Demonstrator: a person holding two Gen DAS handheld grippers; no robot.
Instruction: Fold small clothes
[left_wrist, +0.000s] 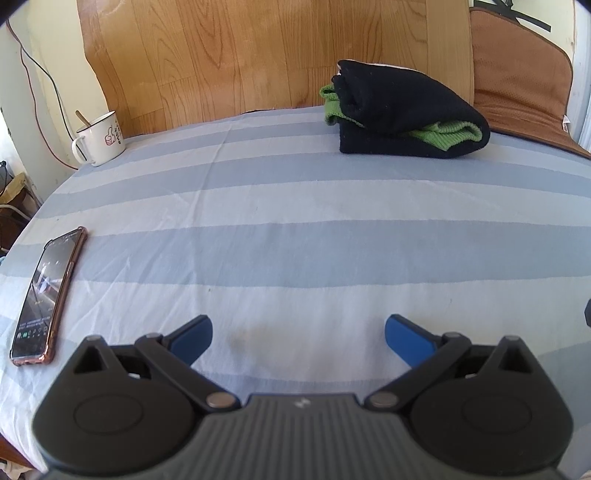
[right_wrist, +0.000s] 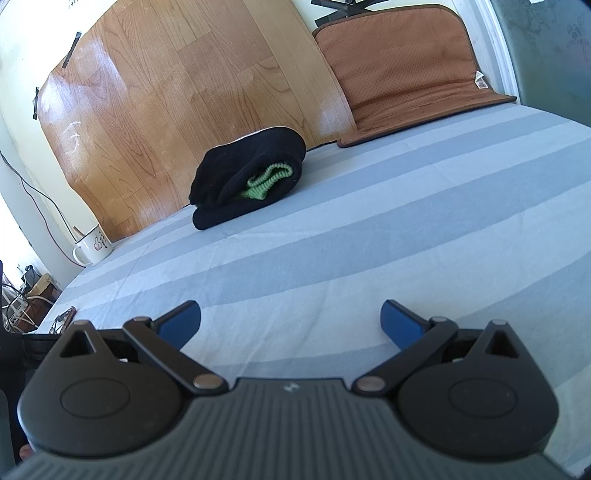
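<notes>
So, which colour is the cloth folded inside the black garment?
Green cloth, ribbed; clearest in the left wrist view.

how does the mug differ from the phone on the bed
The mug stands upright at the far left corner near the wood-grain board; the phone lies flat nearer the left claw. The mug is white with a red print and something standing in it; the phone is dark with its screen lit. Both rest on the striped sheet.

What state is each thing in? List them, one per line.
black garment: folded into a bundle, green ribbed trim showing, lying on the striped sheet.
left gripper: open, holding nothing.
right gripper: open, holding nothing.
phone: screen lit, lying flat.
mug: upright, a utensil standing in it.
brown cushion: propped against the wall.
</notes>
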